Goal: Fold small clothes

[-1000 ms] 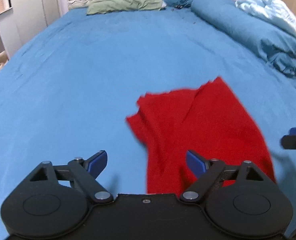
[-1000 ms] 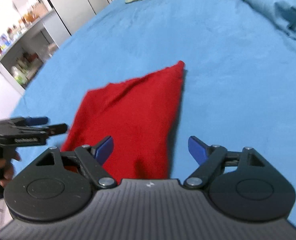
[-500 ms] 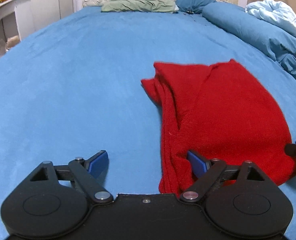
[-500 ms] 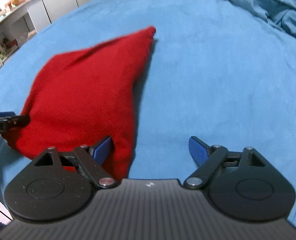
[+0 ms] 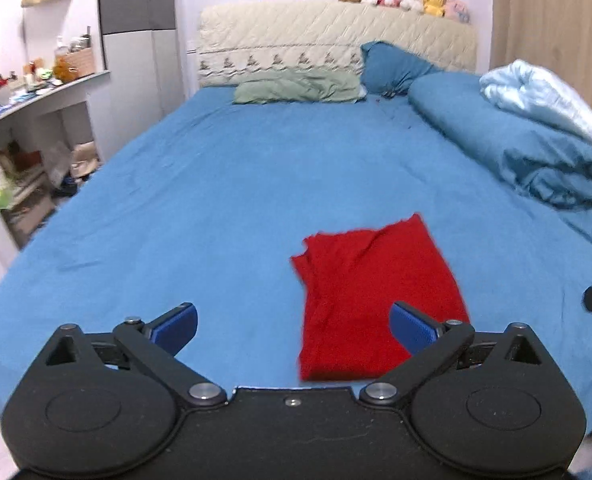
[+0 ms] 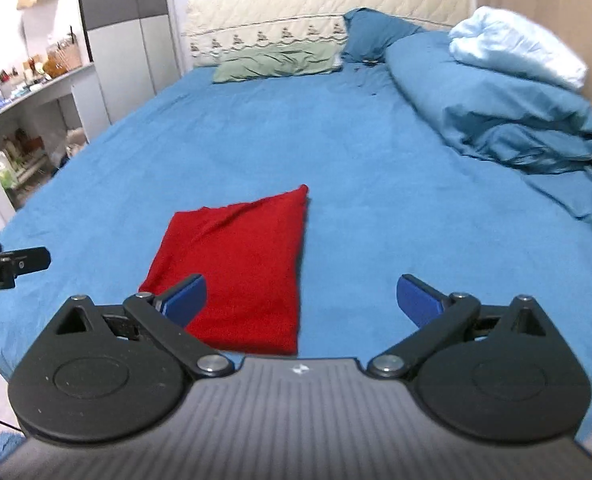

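A red garment [image 5: 372, 296] lies folded into a rough rectangle on the blue bed sheet [image 5: 224, 208], near the bed's front edge. It also shows in the right wrist view [image 6: 240, 264]. My left gripper [image 5: 292, 326] is open and empty, raised above the sheet just left of the garment's near end. My right gripper [image 6: 300, 300] is open and empty, raised above the garment's right edge. The tip of the left gripper shows at the left edge of the right wrist view [image 6: 12, 266].
A rolled blue duvet [image 5: 512, 148] with a light blue blanket [image 5: 536, 96] lies along the bed's right side. A green pillow [image 5: 296, 88] and a blue pillow [image 5: 392, 68] lie by the headboard. A cluttered shelf [image 5: 28, 92] stands left of the bed.
Both grippers have pulled back and risen from the garment, so the whole bed and headboard now show. The garment lies flat and still.
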The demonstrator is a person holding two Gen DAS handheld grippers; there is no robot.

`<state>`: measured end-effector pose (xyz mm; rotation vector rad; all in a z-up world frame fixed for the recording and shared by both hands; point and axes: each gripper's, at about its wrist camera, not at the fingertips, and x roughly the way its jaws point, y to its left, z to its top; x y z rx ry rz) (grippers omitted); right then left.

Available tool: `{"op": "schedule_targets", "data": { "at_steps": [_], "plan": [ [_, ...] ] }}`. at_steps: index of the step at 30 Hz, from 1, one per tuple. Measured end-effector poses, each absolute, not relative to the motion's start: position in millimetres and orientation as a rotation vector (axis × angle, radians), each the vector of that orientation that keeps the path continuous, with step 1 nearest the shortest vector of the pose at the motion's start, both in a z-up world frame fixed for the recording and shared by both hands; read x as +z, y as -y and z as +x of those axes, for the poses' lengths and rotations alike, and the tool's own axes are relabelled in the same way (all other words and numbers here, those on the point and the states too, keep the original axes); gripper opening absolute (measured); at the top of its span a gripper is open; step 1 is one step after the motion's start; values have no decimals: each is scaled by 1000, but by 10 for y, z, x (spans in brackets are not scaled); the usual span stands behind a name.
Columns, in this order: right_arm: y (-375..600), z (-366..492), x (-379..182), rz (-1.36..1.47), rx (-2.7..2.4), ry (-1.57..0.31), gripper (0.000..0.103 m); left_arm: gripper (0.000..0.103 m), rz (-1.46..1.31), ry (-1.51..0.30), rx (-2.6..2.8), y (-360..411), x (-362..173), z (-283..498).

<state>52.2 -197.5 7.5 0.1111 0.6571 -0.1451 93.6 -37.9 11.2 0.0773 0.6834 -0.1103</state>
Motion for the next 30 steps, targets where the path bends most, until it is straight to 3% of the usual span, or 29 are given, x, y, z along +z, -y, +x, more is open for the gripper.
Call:
{"op": "schedule_targets", "data": {
  "at_steps": [11,30],
  "plan": [
    [1517,-122,-8,96,-206,-761,103,103,93,-715,-95,213,-11,264],
    [1414,-243,-77,102,-226,-778,103,103,115,-705,-98,244,-52,141]
  ]
}}
